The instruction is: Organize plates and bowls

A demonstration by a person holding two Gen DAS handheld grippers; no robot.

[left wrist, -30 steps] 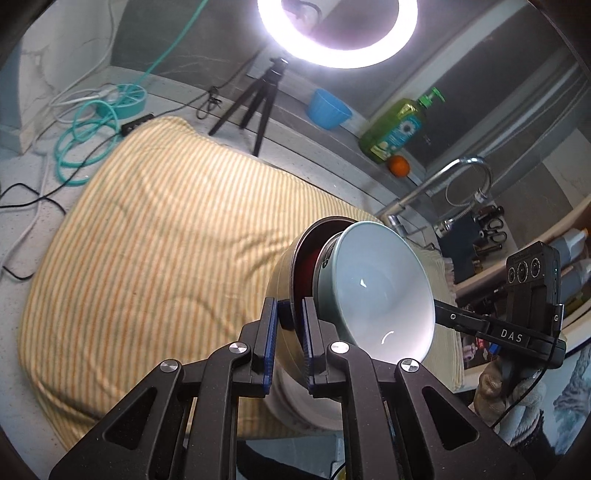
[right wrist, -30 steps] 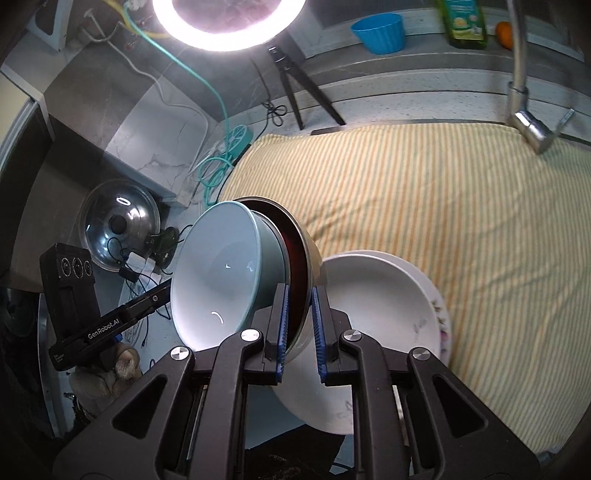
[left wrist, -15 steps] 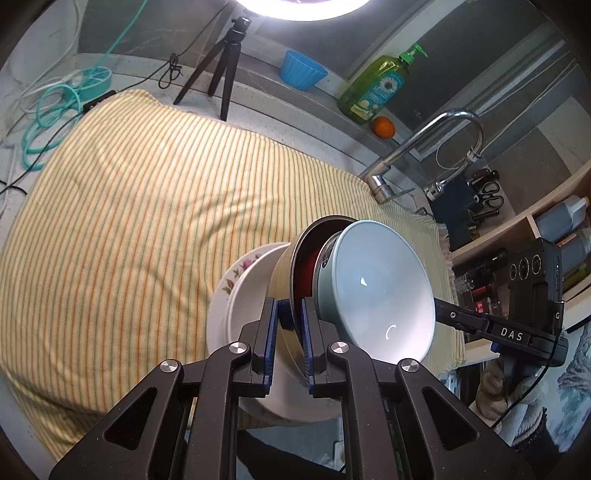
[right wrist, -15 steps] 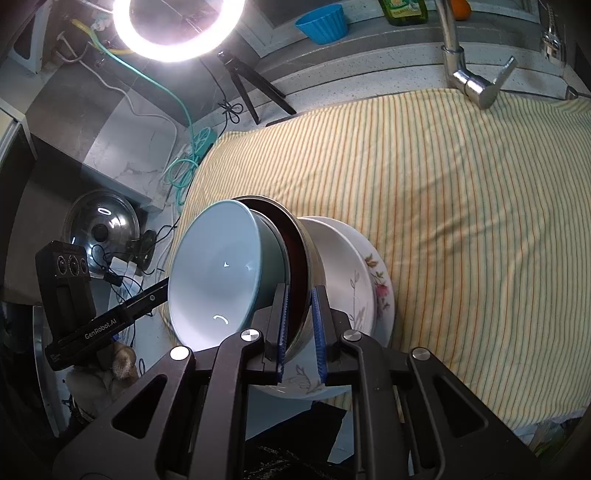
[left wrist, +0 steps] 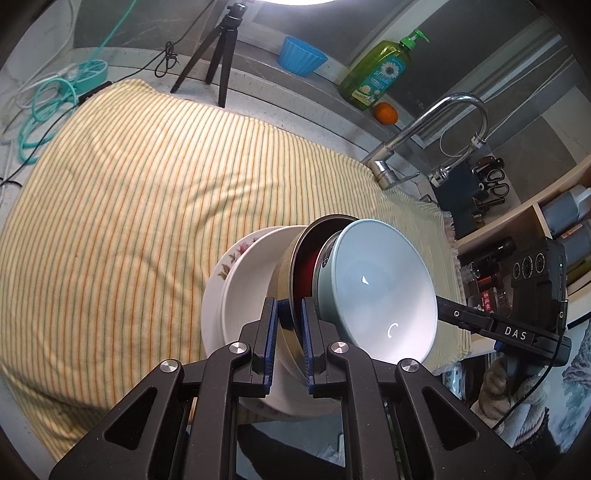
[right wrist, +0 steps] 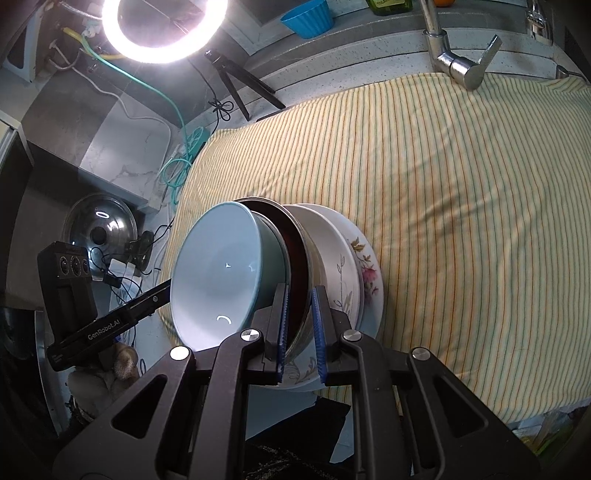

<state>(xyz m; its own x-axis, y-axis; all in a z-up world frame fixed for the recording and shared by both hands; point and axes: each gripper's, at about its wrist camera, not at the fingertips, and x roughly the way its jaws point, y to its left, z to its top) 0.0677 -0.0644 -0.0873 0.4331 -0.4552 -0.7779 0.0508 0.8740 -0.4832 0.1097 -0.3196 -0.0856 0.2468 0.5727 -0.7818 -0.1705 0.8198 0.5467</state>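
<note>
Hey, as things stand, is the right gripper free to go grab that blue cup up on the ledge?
Probably not yet. The right gripper is shut on the rim of the metal bowl, which holds the light blue bowl. The blue cup sits unobstructed far across the striped cloth.

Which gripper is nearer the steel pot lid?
Left. The left gripper grips the metal bowl at its rim on the side toward the steel pot lid; the right gripper grips the opposite rim, farther off.

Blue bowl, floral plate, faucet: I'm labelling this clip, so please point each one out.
blue bowl [left wrist: 380, 288], left wrist view, on its pale inner surface.
floral plate [right wrist: 369, 275], right wrist view, on the flower-printed rim.
faucet [left wrist: 424, 120], left wrist view, on the sloping metal neck.
</note>
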